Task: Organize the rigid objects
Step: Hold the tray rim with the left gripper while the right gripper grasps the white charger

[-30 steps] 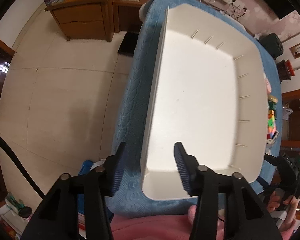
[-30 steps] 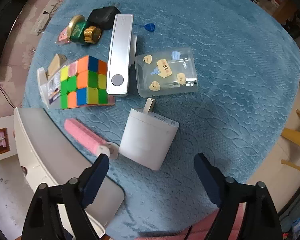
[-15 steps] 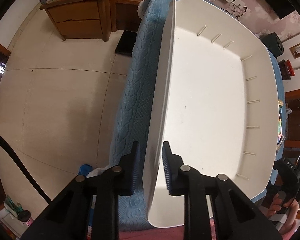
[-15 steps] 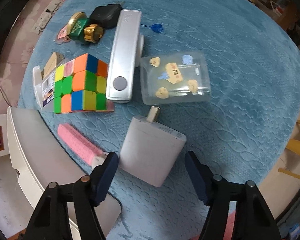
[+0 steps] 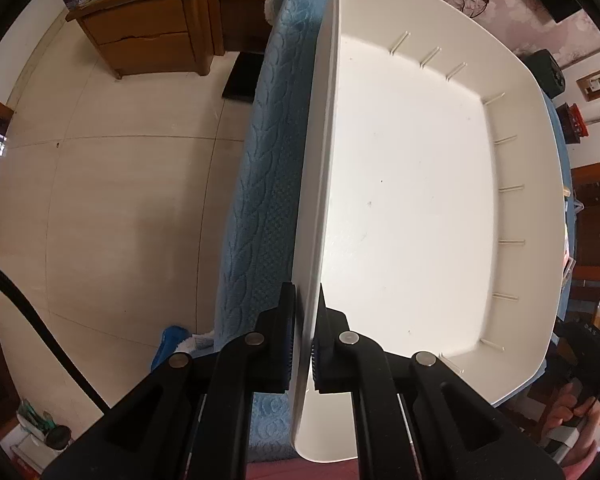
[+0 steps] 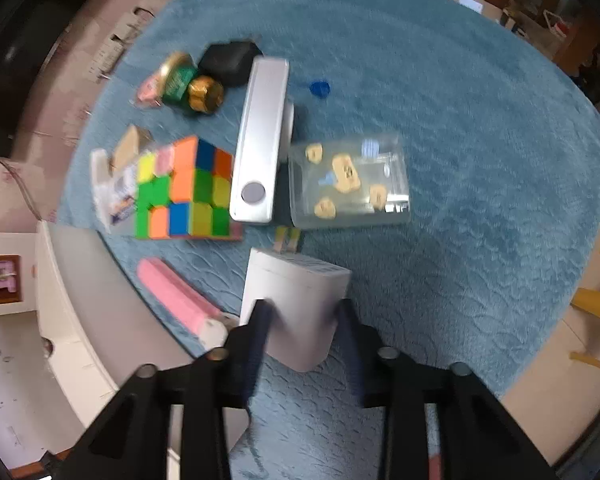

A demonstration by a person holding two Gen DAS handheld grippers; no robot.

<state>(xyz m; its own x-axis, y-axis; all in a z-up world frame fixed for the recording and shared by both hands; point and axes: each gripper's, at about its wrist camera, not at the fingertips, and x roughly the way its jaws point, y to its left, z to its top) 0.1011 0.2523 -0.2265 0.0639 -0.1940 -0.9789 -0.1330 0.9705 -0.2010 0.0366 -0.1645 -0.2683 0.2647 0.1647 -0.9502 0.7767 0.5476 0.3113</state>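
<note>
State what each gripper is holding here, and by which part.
The left gripper pinches the white tray by its near-left rim. The right gripper clamps the white charger block across its two sides, near its end.

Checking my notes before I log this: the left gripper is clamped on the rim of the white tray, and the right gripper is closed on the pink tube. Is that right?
Not quite. The right gripper is closed on the white charger block, not the pink tube, which lies beside it; the right wrist view shows this. The left gripper is clamped on the white tray rim.
</note>
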